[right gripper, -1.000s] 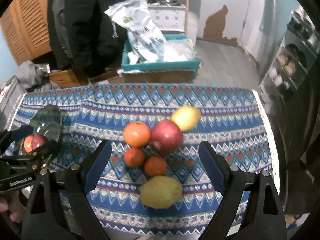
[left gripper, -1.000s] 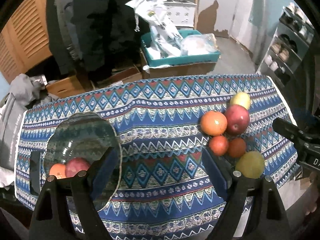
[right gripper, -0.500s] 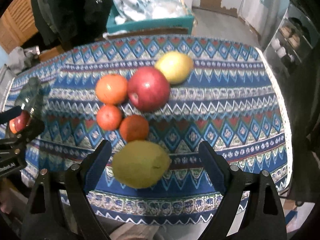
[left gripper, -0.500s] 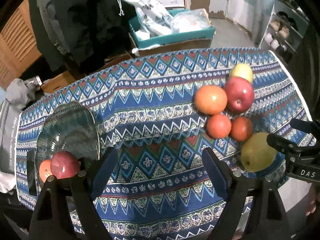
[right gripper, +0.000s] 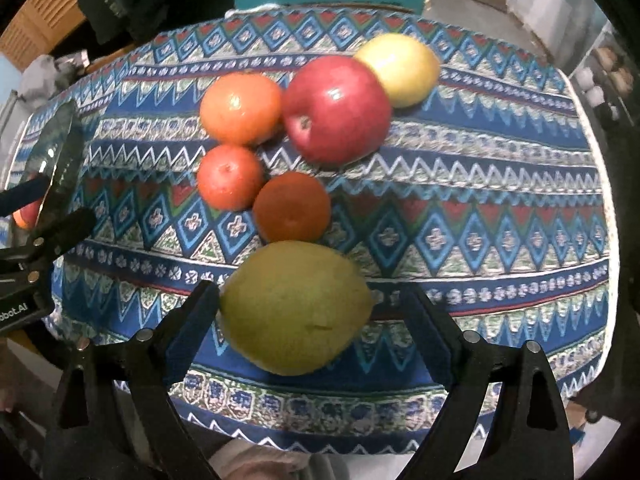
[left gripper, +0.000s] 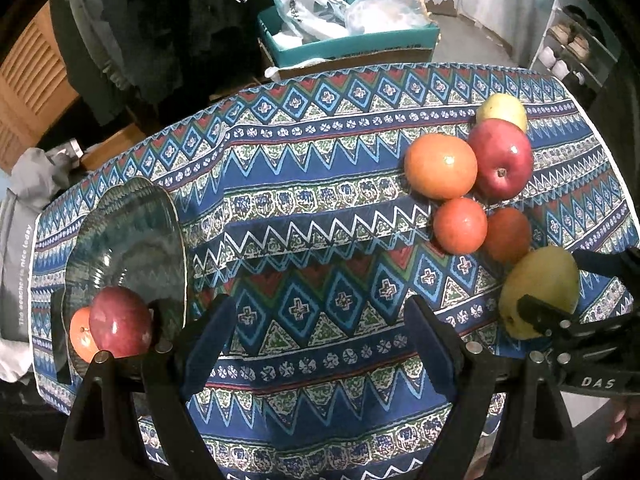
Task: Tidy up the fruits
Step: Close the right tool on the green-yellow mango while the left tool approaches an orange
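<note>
Patterned blue cloth (right gripper: 480, 208) carries the fruit; a glass bowl (left gripper: 132, 240) sits well left. Nearest the right gripper (right gripper: 312, 320), whose open jaws straddle it untouched, lies the green pear (right gripper: 294, 306), long axis crosswise. Left gripper (left gripper: 320, 332) hangs open, empty.

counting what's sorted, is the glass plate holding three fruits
No, the clear glass plate holds only a red apple and a small orange.

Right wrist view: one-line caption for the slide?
Open right gripper straddles a green pear, five more fruits behind.
</note>
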Demonstrator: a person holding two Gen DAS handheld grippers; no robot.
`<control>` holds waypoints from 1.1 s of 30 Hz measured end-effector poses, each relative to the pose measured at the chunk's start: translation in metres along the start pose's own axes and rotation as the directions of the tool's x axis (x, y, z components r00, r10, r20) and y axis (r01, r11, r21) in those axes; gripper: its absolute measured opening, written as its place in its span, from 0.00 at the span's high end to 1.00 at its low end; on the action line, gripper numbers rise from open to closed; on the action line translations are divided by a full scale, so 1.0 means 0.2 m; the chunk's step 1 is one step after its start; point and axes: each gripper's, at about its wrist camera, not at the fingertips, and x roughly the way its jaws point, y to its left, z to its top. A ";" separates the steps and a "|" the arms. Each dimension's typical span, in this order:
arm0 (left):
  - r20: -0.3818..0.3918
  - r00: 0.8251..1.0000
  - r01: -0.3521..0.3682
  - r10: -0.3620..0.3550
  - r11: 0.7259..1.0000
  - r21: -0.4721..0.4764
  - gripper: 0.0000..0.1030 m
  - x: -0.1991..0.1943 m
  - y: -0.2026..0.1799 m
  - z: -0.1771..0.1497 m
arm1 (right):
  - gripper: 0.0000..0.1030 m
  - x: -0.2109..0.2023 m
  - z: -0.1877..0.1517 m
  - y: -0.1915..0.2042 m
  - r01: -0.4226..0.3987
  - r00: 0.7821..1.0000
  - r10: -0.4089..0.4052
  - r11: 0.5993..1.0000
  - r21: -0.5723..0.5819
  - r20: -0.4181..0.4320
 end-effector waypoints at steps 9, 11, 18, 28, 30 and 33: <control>-0.005 1.000 -0.002 0.002 1.000 0.002 0.15 0.00 -0.01 0.00 | 0.15 0.14 0.01 0.03 0.051 0.996 -0.053 0.998 -0.026 -0.074; -0.003 1.000 0.000 0.000 1.000 0.003 0.15 0.00 -0.01 0.01 | 0.15 0.15 0.01 0.03 0.048 0.997 -0.050 0.998 -0.027 -0.067; 0.004 1.000 0.007 -0.007 1.000 0.004 0.15 0.00 -0.03 0.02 | 0.17 0.13 -0.02 0.03 0.064 0.996 -0.067 0.996 -0.058 -0.054; 0.009 0.998 0.060 -0.060 0.998 -0.007 0.15 0.01 -0.09 0.09 | 0.17 -0.07 -0.04 -0.06 0.125 0.990 -0.124 0.992 -0.009 0.065; 0.014 0.998 0.069 -0.069 0.998 -0.010 0.15 0.02 -0.11 0.12 | 0.17 -0.09 -0.02 -0.10 0.130 0.988 -0.131 0.991 0.015 0.080; 0.018 0.996 0.091 -0.090 0.996 -0.016 0.15 0.03 -0.13 0.16 | 0.17 -0.10 0.02 -0.16 0.136 0.985 -0.140 0.990 0.044 0.096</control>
